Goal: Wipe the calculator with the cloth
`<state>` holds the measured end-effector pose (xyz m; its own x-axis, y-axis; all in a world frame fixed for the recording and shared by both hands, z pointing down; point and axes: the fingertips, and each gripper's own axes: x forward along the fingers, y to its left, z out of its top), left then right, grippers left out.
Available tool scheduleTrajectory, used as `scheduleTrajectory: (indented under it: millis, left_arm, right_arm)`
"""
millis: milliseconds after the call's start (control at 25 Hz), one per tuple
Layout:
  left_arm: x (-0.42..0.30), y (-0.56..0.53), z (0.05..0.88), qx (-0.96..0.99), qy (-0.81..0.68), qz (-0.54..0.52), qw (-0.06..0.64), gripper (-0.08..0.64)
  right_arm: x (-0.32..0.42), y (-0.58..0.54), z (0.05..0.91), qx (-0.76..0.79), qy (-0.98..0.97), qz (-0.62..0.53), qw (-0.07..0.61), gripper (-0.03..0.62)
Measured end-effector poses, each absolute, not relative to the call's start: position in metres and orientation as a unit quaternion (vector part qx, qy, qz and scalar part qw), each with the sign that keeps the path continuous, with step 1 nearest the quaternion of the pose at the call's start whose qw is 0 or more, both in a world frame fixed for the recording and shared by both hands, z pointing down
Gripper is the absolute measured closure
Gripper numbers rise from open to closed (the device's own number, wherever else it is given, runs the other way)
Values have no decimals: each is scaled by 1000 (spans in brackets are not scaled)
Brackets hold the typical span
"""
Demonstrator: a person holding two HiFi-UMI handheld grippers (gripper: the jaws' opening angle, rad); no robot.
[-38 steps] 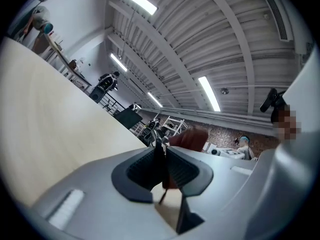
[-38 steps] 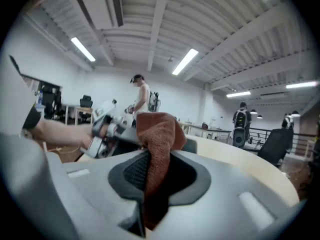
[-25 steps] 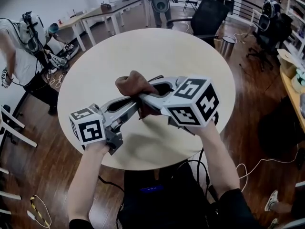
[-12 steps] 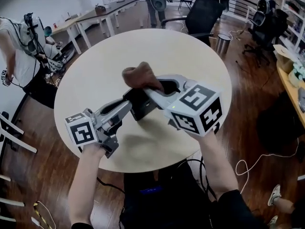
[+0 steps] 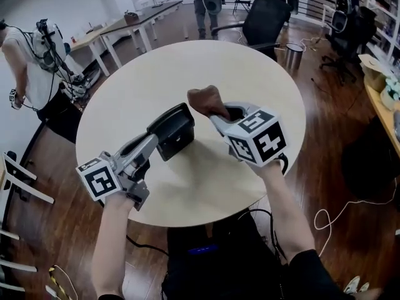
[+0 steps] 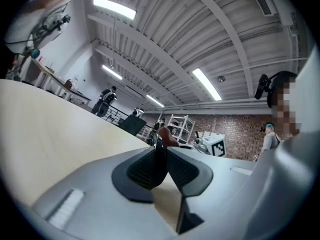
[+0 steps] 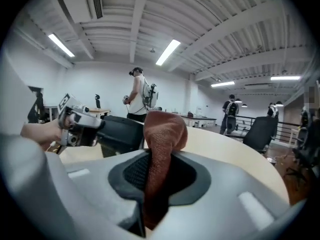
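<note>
My left gripper [image 5: 164, 144] is shut on a black calculator [image 5: 172, 130], held tilted just above the round pale table [image 5: 250, 74]. In the left gripper view the pads clamp the calculator's thin edge [image 6: 160, 156]. My right gripper [image 5: 219, 114] is shut on a brown cloth [image 5: 206, 100], which bunches above the jaws a little to the right of the calculator and apart from it. In the right gripper view the cloth [image 7: 162, 139] sticks up between the pads, with the calculator [image 7: 120, 132] and the left gripper [image 7: 75, 119] just behind it on the left.
A person [image 5: 31, 61] with headgear stands at the left of the table. A black office chair [image 5: 269, 17] and a metal bin [image 5: 295, 55] stand beyond the far edge. Long desks [image 5: 137, 20] run at the back left.
The cloth lay against the calculator before; now the right gripper has carried it off to the right and the two are apart. The calculator's face shows, shifted slightly left.
</note>
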<state>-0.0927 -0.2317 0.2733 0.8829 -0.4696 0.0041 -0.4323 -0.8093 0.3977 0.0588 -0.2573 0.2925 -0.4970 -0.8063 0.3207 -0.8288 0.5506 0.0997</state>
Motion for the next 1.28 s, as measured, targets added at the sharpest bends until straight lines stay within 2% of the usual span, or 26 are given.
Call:
scheduleTrajectory:
  millis: [80, 200, 360, 520, 720, 840, 1000, 1160, 1280]
  left_arm:
    - [-103, -236, 270, 940, -279, -44, 191, 484]
    - [-86, -228, 272, 940, -313, 0, 137, 483]
    - [-28, -209, 296, 943, -310, 118, 37, 482]
    - [-2, -200, 333, 939, -270, 213, -5, 465]
    - [-1, -195, 355, 943, -210, 258, 11, 412]
    - [-13, -194, 337, 958, -168, 228, 41, 400]
    - [-38, -231, 297, 973, -147, 165, 73, 400]
    - [-27, -294, 302, 966, -137, 207, 68, 379]
    - [-7, -321, 323, 961, -94, 245, 87, 353]
  right_arm:
    - [31, -245, 298, 433, -885, 38, 169, 528]
    - [1, -237, 315, 382, -905, 58, 179, 528]
    - [30, -237, 344, 400, -889, 85, 205, 528]
    - [56, -233, 366, 417, -869, 99, 249, 528]
    - [83, -230, 370, 457, -841, 98, 272, 528]
    - [87, -206, 357, 465, -842, 88, 258, 528]
    - [36, -163, 349, 393, -878, 56, 268, 528]
    - [-27, -148, 370, 314, -895, 28, 316, 528]
    - [-42, -157, 384, 304, -887, 22, 346, 528]
